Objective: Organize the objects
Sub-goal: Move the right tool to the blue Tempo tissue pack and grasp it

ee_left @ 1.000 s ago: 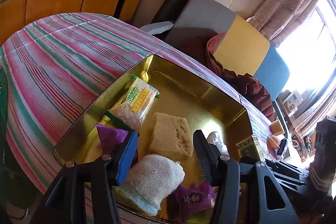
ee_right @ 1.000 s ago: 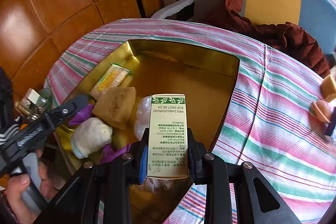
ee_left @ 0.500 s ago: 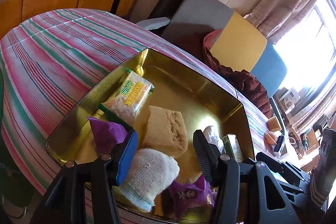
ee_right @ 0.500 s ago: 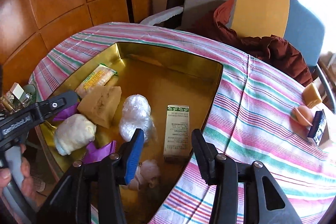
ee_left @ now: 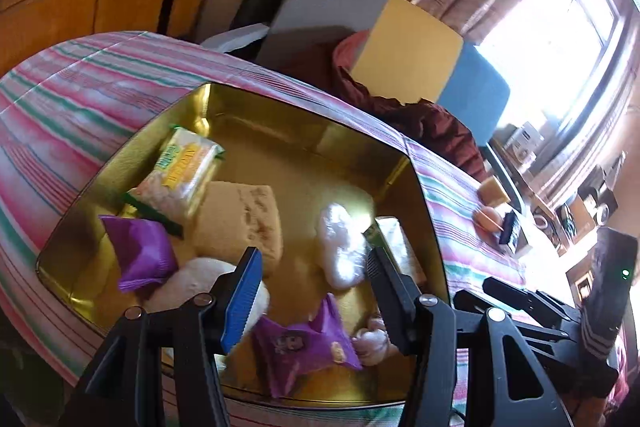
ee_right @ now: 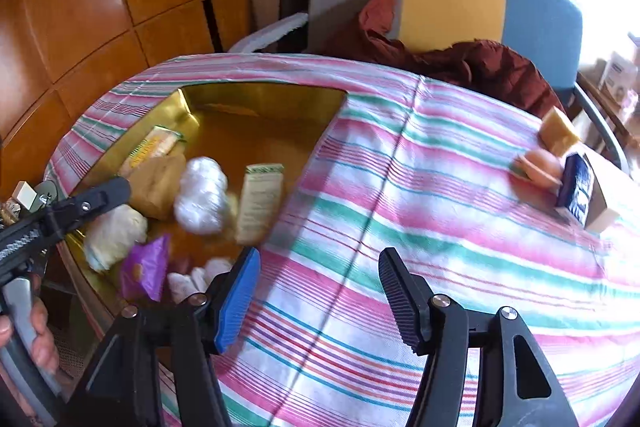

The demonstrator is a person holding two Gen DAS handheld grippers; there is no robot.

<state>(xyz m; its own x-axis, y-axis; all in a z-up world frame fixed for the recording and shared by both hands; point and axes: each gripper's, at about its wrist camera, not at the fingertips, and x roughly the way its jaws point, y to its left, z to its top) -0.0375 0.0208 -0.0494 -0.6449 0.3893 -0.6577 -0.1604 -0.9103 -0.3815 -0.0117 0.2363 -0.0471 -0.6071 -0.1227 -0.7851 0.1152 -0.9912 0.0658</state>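
Right wrist view: right tool (ee_right: 316, 293), jaws just opened, empty over cloth; carton (ee_right: 259, 201) now lies in tray (ee_right: 256, 99).

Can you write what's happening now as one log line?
right gripper: just opened, empty, over tablecloth | green-topped box: lying in gold tray | left gripper: open above tray

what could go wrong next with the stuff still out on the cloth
The blue box, peach sponge and yellow block sit bunched near the table's far edge; reaching with the open right claw could nudge one off. The gold tray is crowded near its front, so another drop may land on the cream box.
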